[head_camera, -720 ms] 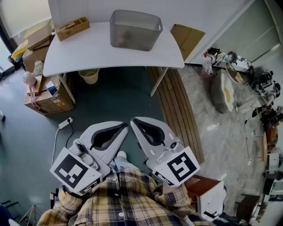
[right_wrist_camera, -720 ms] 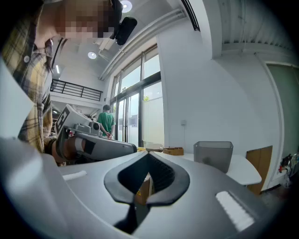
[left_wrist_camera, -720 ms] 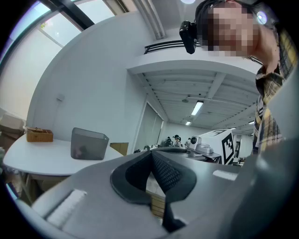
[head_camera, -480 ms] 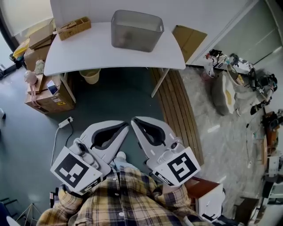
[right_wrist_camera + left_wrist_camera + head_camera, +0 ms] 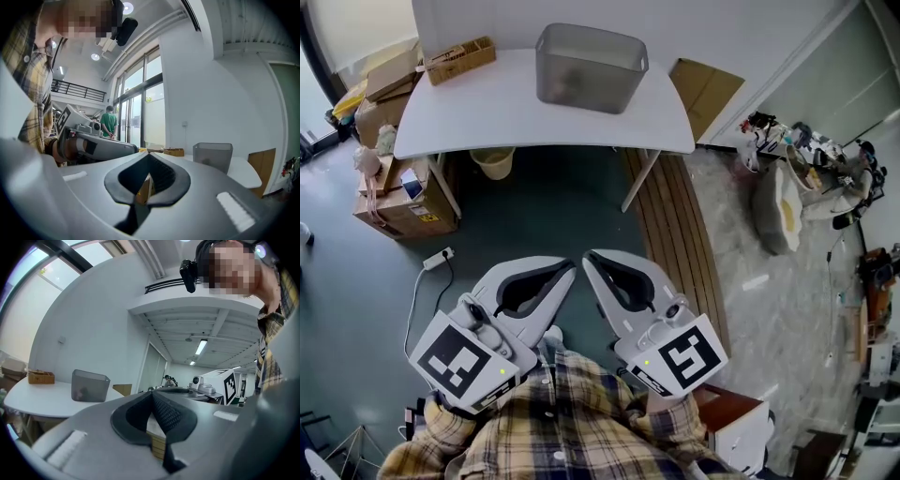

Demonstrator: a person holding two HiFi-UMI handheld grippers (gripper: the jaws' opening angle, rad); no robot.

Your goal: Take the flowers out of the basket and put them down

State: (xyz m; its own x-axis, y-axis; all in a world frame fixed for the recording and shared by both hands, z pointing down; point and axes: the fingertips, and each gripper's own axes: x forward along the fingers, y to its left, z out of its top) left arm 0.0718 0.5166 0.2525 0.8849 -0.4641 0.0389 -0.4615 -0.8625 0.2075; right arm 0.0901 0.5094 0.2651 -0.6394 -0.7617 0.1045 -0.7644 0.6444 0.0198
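both shut with nothing in them, left tongs [image 5: 570,268] and right tongs [image 5: 587,256], tips close together. grey see-through plastic basket [image 5: 591,67] sits well ahead of them on the white table [image 5: 487,117], something dim inside, can't tell what.

Basket [image 5: 589,66], top centre of head view: contents just a dim smudge thru the grey wall, can't ID. Shirt [image 5: 572,422] cut off by bottom edge. Clutter [image 5: 806,155] at right: too small to tell.
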